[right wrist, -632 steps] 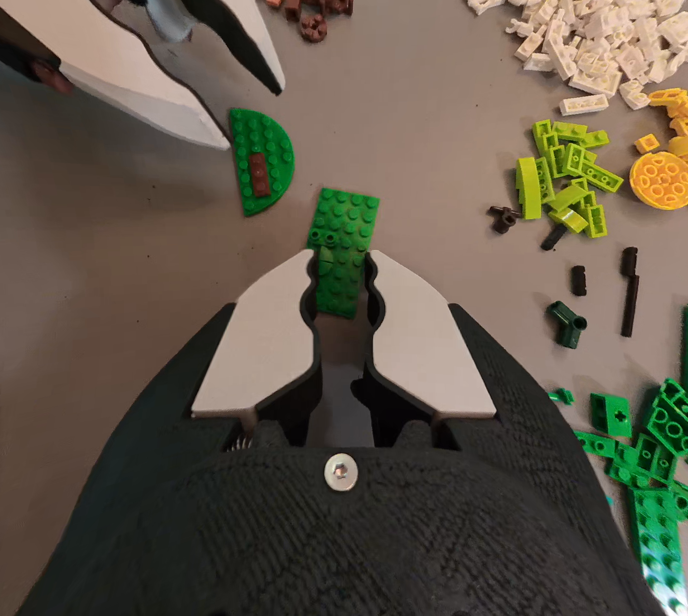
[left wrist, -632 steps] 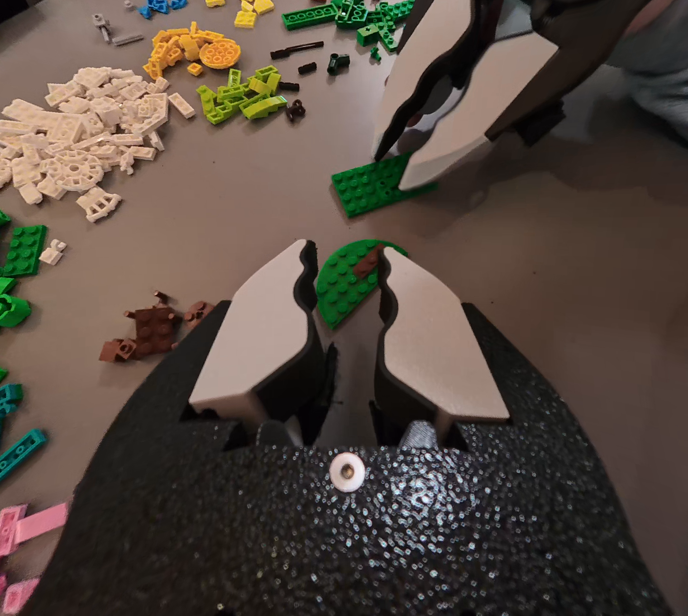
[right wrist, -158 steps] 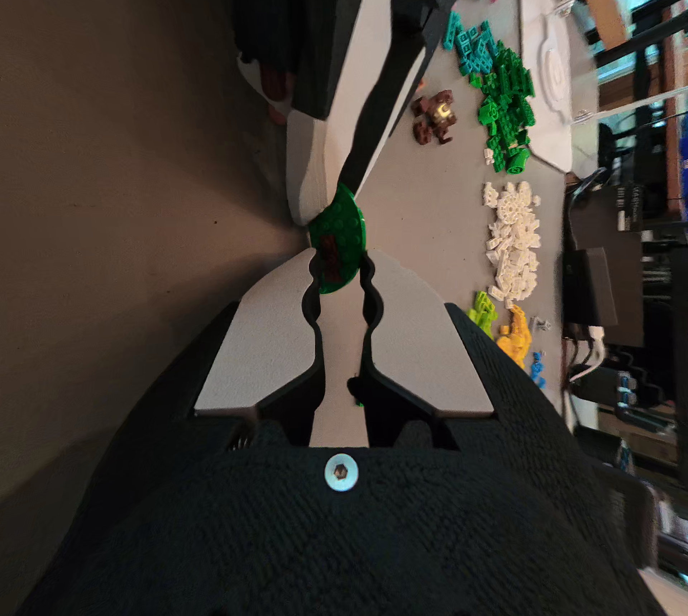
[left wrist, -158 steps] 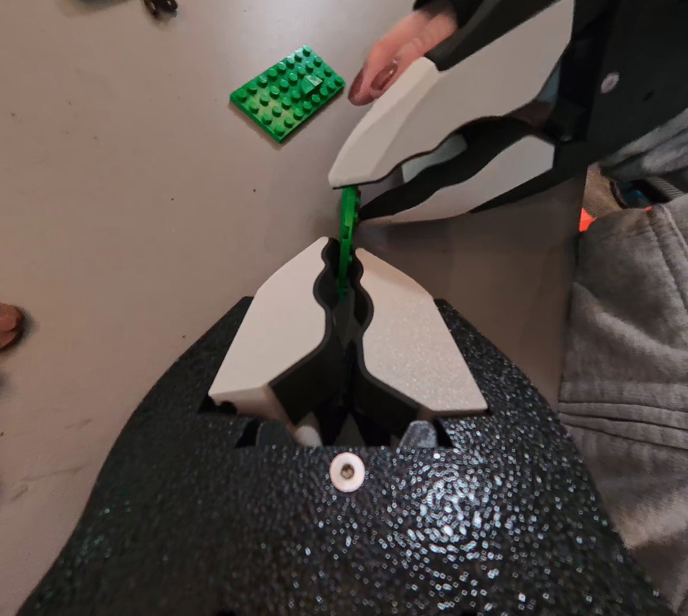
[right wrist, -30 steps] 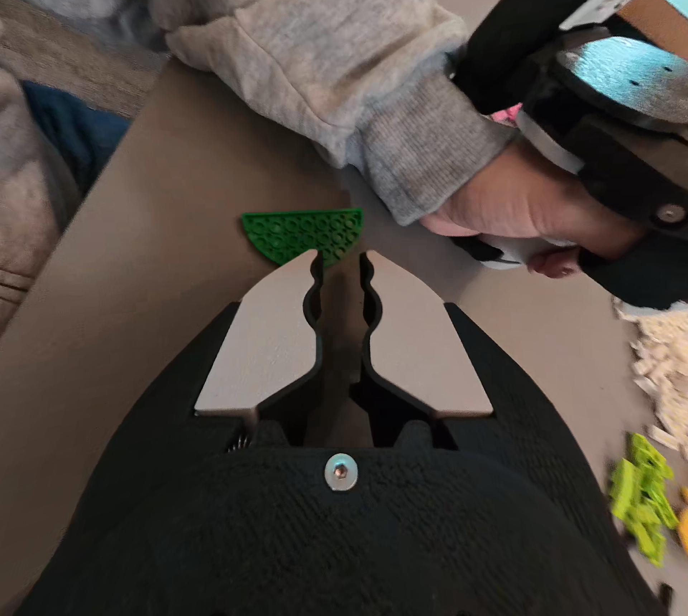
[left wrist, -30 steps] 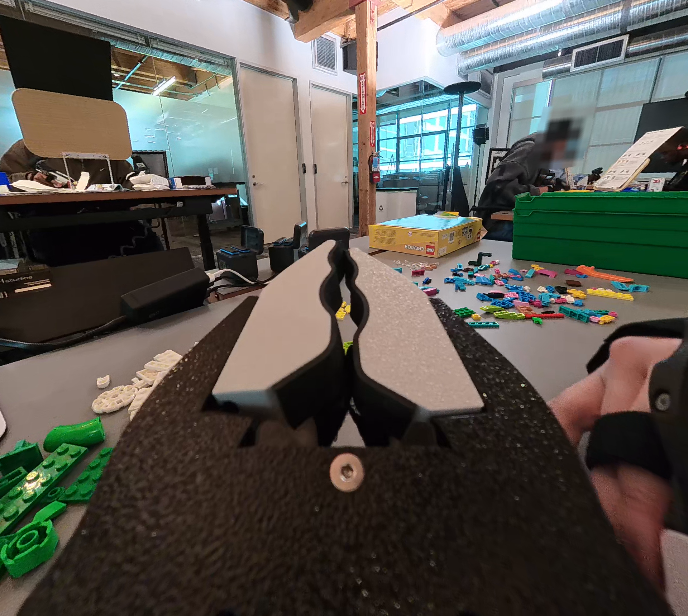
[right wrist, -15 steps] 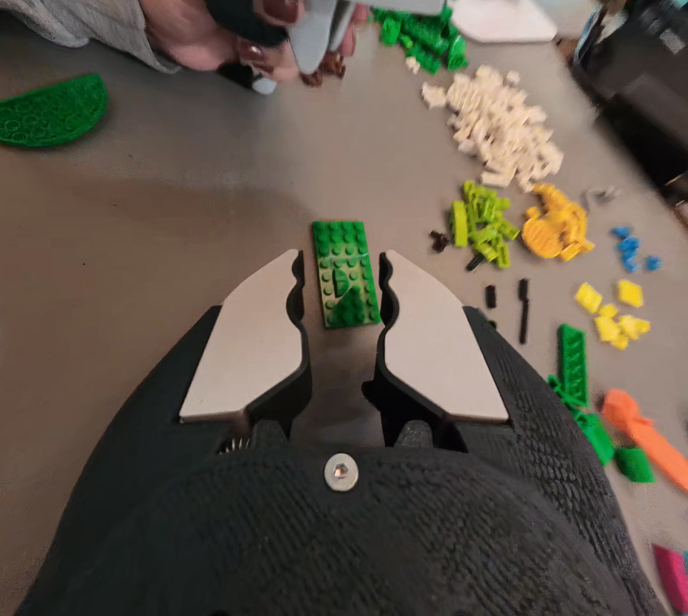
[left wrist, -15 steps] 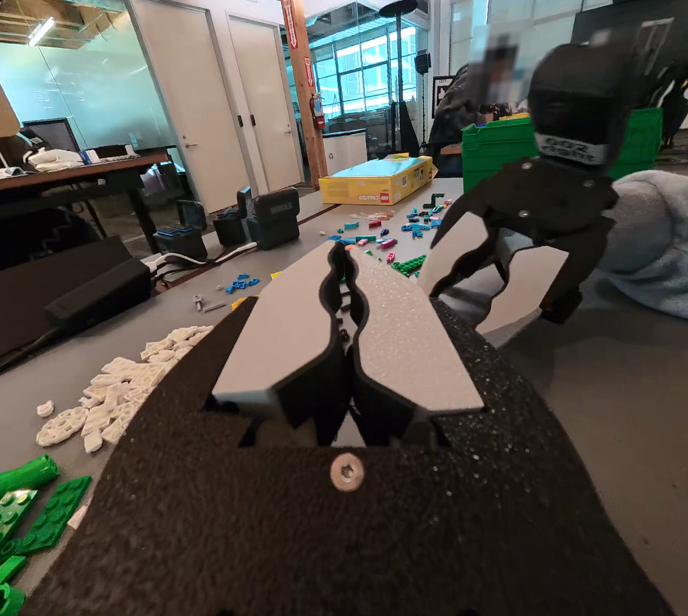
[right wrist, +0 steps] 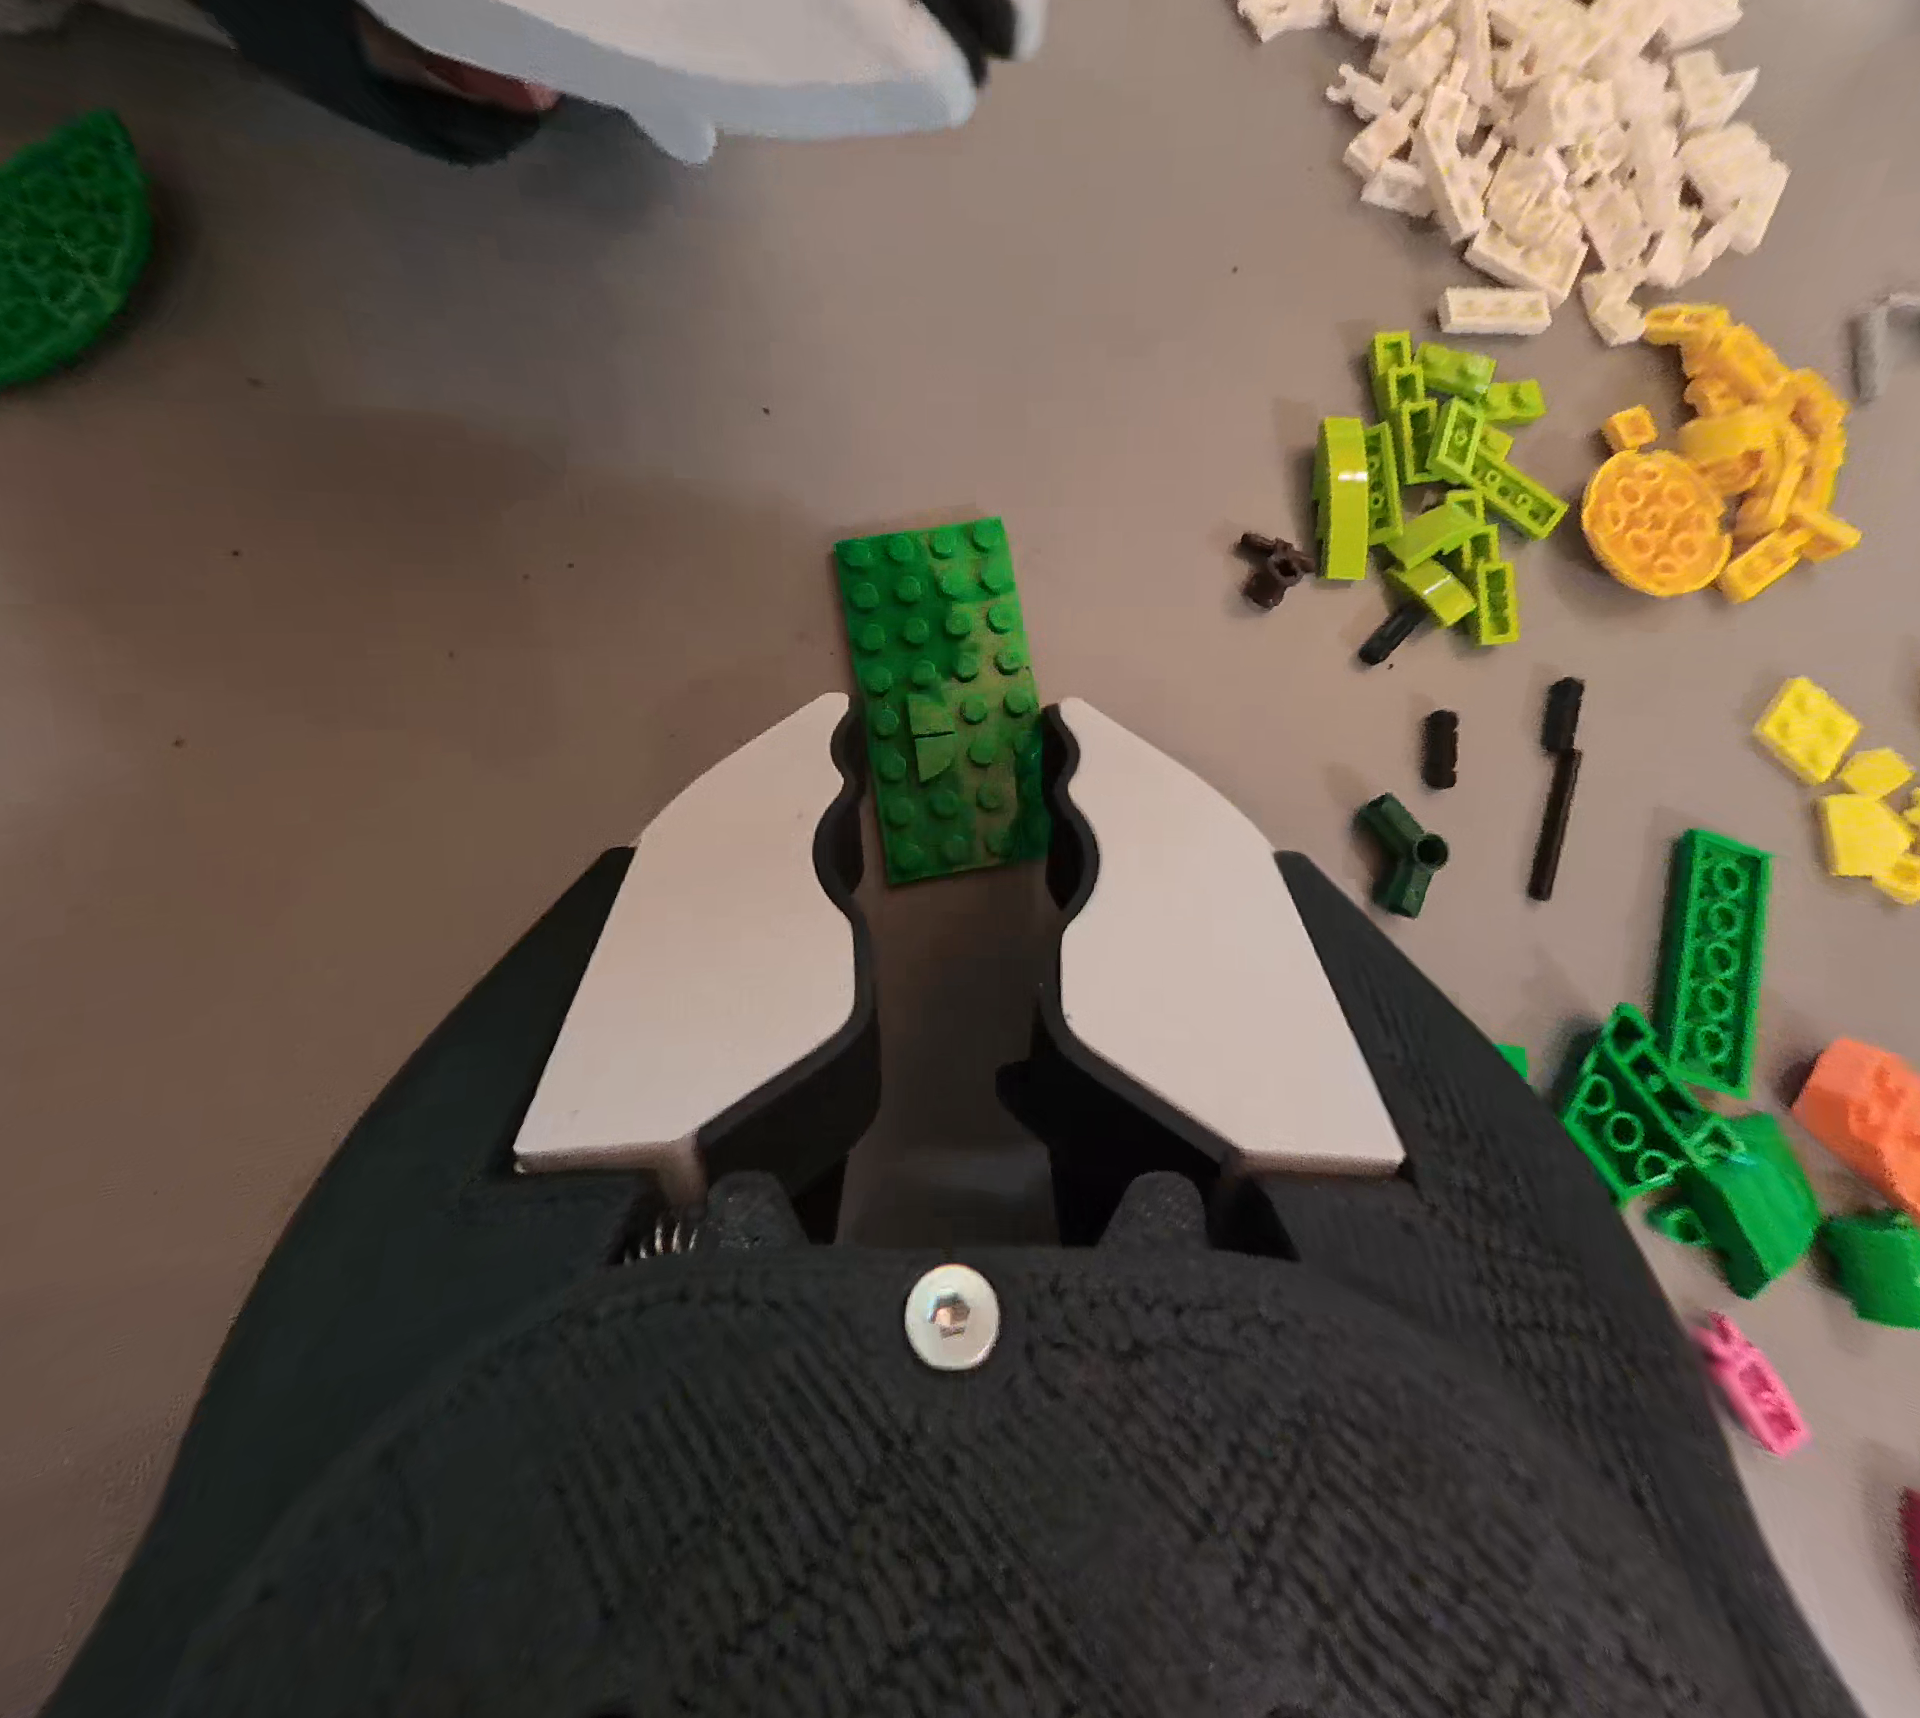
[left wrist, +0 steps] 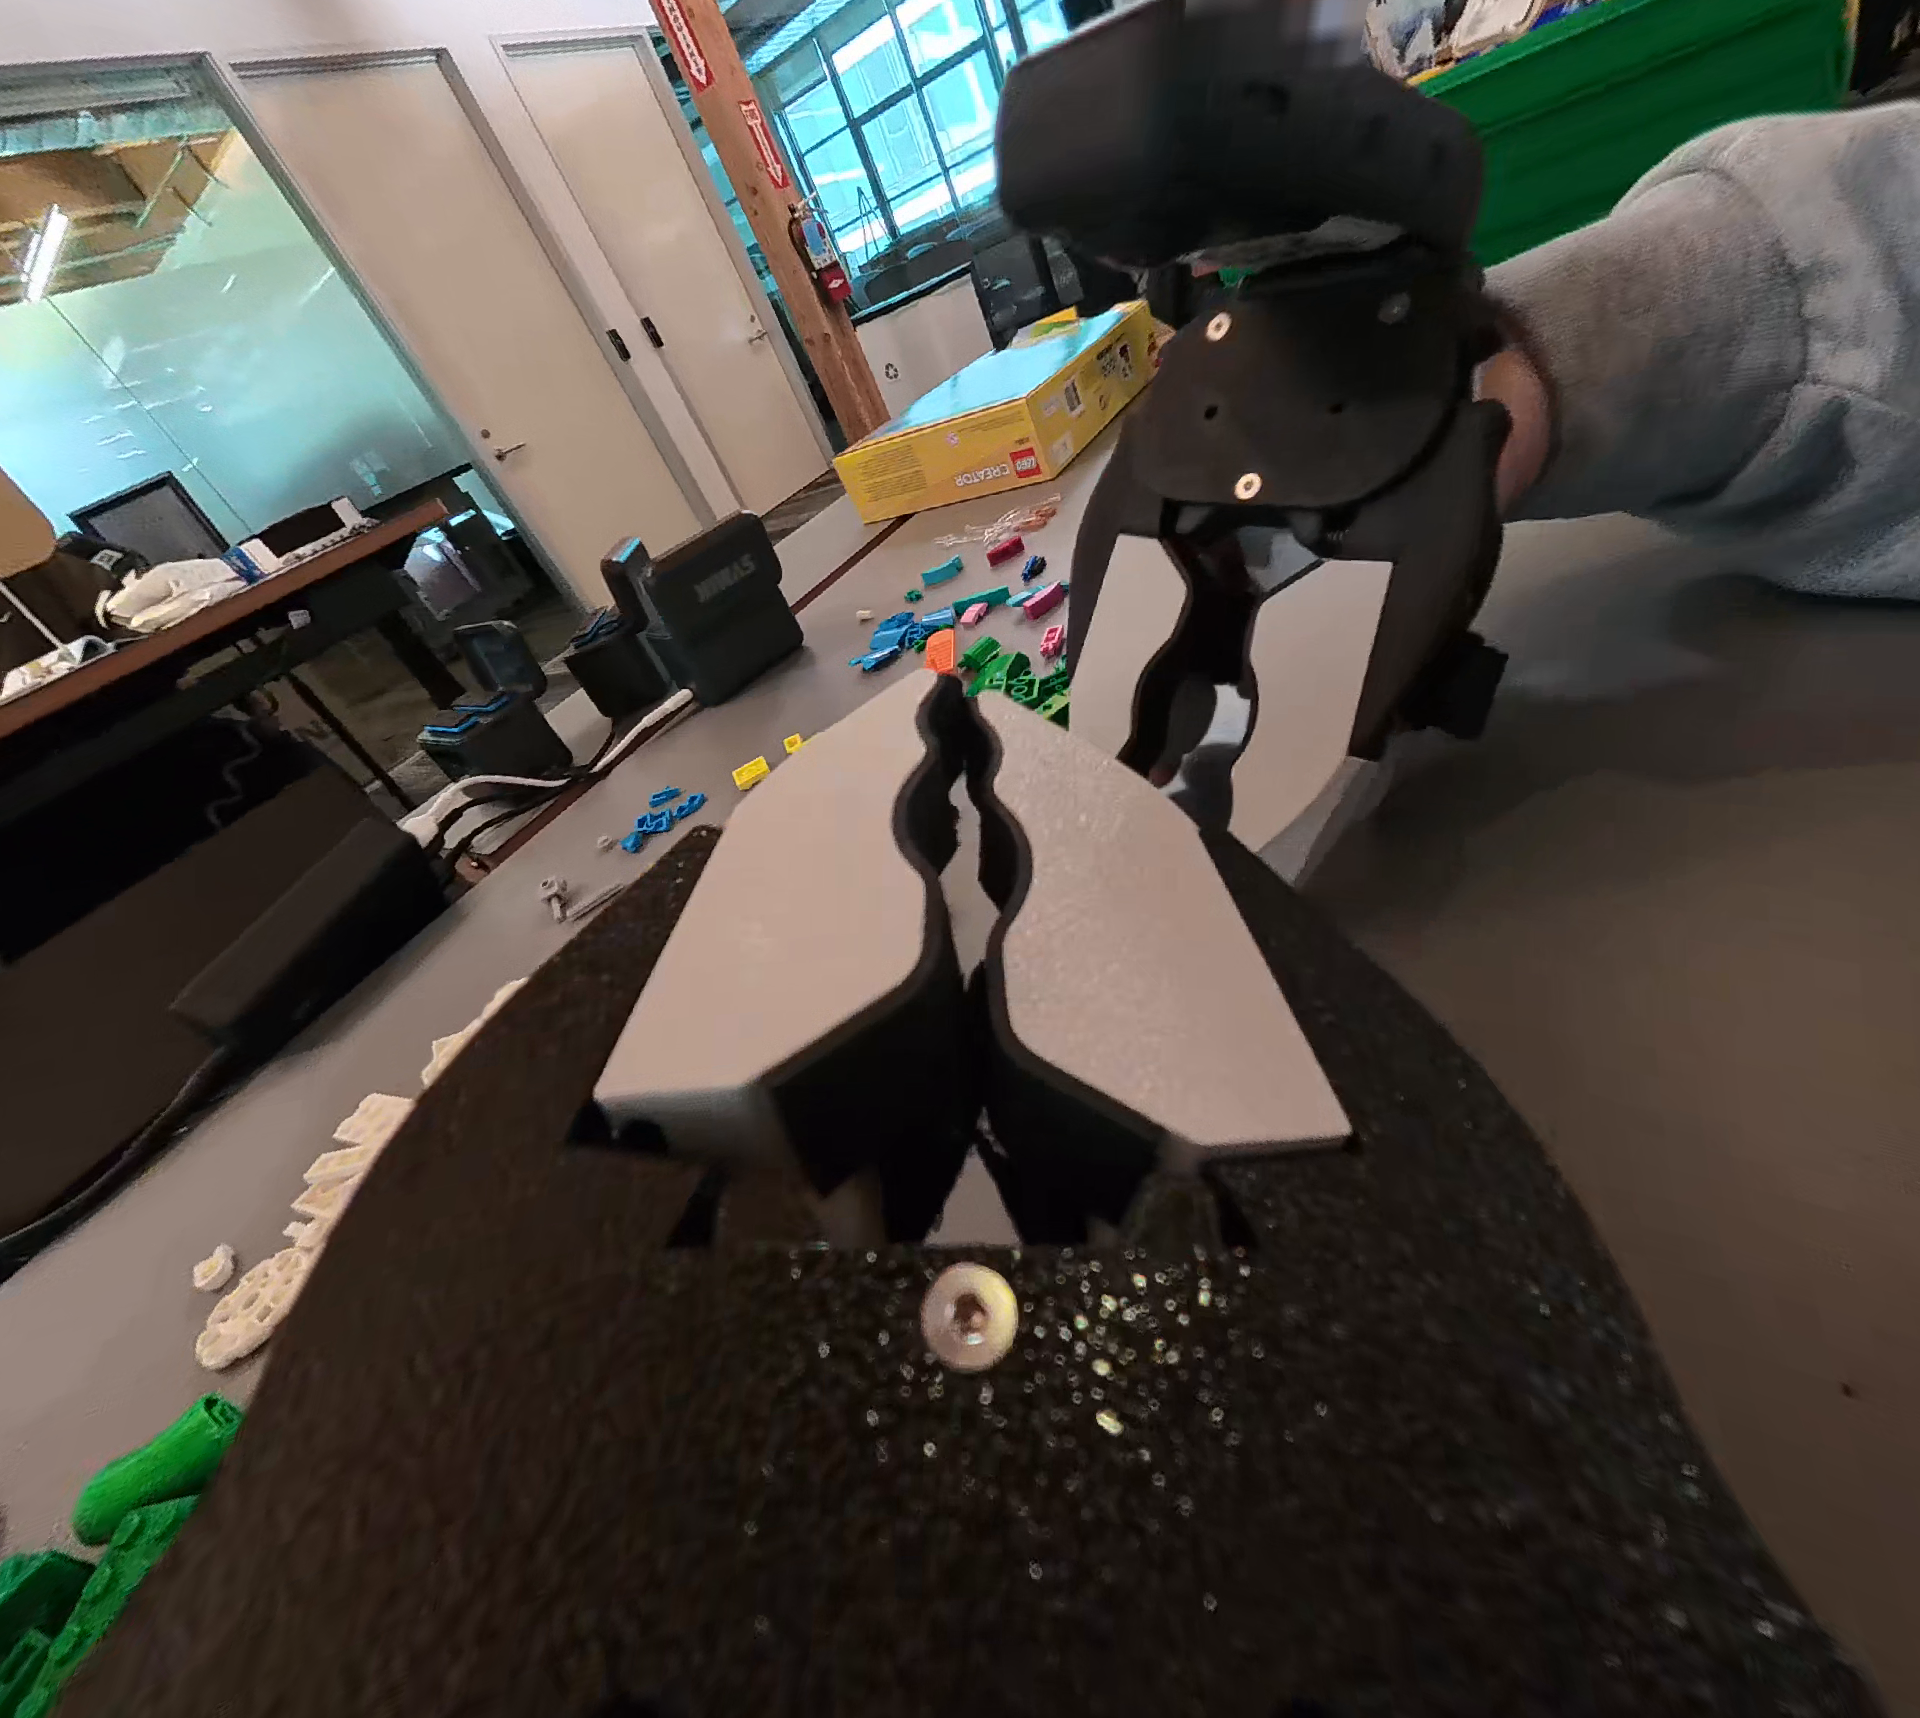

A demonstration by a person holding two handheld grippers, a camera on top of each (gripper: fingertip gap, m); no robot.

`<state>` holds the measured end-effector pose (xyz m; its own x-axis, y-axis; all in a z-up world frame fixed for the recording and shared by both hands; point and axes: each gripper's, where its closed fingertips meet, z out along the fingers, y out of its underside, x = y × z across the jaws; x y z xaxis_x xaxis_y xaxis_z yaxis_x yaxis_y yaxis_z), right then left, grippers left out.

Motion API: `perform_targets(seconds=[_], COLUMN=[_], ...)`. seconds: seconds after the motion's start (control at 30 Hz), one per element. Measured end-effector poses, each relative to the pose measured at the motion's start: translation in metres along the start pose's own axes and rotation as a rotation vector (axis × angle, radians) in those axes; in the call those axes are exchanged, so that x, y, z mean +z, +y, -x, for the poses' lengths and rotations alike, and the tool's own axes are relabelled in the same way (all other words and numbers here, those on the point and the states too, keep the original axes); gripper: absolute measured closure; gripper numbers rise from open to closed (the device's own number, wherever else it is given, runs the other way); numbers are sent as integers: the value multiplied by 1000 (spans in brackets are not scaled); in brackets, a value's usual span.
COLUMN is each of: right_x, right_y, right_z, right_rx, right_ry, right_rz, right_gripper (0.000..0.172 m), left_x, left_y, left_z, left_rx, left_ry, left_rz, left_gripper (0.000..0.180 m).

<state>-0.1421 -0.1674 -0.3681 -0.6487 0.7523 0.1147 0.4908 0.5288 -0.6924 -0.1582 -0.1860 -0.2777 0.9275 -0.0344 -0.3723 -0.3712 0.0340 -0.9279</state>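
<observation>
Right gripper (right wrist: 943, 718) seemingly clamps green plate (right wrist: 935, 692); left gripper (left wrist: 961, 697) closed, empty.

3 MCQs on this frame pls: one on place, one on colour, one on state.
1. Where is the green rectangular plate?
A. on the white pile
B. between the right gripper's fingers
C. on the yellow box

2. What colour is the round plate beside the lime bricks?
A. yellow
B. pink
C. blue

3. How is the left gripper?
A. wide open
B. shut on a brick
C. shut, nothing held

Key: B, the fingers flank the plate's sides; A, it is yellow; C, its fingers meet with nothing between.
</observation>
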Motion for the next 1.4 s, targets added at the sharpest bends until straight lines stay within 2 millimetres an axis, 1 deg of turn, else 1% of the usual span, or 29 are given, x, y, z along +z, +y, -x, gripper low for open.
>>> perform_targets(seconds=[0.07, 0.13, 0.2, 0.23, 0.37, 0.47, 0.5, 0.57, 0.6, 0.63, 0.73, 0.9, 1.07, 1.27, 1.3, 1.33, 1.4], right_x=[-1, -4, -7, -8, -10, -10, -10, -10, -10, -10, -11, -9, -7, -7, -11, -14, -14], right_y=[-3, -7, -10, -10, -13, -15, -16, -17, -17, -17, -22, -20, -17, -18, -21, -22, -22], right_z=[2, 5, 8, 9, 11, 12, 13, 14, 14, 14, 13, 14, 12, 11, 10, 12, 13], right_rx=[-78, -164, -234, -251, -339, -388, -399, -413, -419, -426, -443, -412, -492, -496, -480, -449, -417], right_ry=[20, 39, 63, 72, 100, 121, 125, 129, 133, 139, 191, 172, 224, 240, 244, 209, 179], right_rz=[-26, -68, -113, -126, -158, -173, -179, -182, -180, -175, -204, -187, -131, -98, -127, -144, -169], right_gripper=[140, 140, 141, 140, 141, 140, 141, 141, 141, 141, 150, 145, 146, 148, 161, 167, 166], left_x=[1, 4, 6, 6, 4, 0, -1, -1, -1, -1, -4, -5, -6, -6, -6, -7, -7], left_y=[4, 17, 31, 35, 49, 58, 58, 62, 64, 64, 66, 68, 69, 71, 72, 72, 73], left_z=[1, -1, -2, -7, -29, -50, -54, -55, -54, -55, -59, -59, -60, -58, -56, -55, -55], left_rx=[-6, -88, -220, -298, -653, -788, -801, -794, -792, -797, -809, -785, -778, -751, -726, -673, -632], left_ry=[-7, 20, 55, 96, 272, 390, 416, 396, 383, 392, 420, 410, 414, 384, 367, 373, 361], left_rz=[40, 153, 270, 310, 443, 553, 565, 591, 605, 605, 629, 646, 662, 667, 667, 663, 674], left_gripper=[180, 178, 161, 151, 130, 130, 138, 154, 166, 168, 176, 176, 176, 176, 175, 174, 175])
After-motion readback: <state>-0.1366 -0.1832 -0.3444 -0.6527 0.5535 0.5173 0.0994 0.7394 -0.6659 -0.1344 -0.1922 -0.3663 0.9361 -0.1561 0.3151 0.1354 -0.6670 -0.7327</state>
